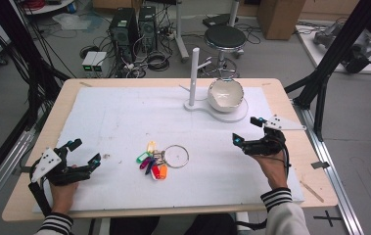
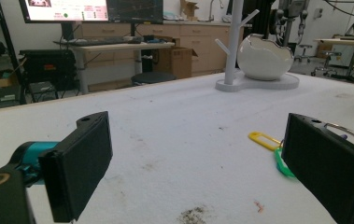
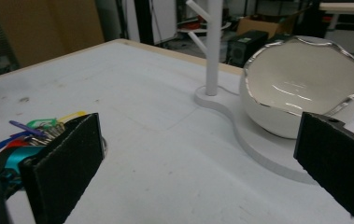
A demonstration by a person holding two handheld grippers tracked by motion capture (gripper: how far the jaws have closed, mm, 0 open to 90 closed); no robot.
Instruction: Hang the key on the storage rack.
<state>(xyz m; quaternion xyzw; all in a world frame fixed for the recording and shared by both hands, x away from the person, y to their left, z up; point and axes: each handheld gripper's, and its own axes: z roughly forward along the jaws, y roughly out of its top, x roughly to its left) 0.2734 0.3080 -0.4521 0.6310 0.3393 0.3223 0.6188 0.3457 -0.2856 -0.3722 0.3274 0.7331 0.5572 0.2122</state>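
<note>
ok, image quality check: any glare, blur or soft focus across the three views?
High view: even light, soft overall, faint shadows under the key bunch. Left gripper view: near jaws slightly blurred, the monitor washed out, the bowl fairly sharp. Right gripper view: bright glints on the bowl's inside and rim, near jaws soft, keys dim at the left edge.

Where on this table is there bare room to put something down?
The far-left stretch of the white mat, between the key bunch and the stand, is bare. So is the near edge between both hands. It is crowded around the bowl.
</note>
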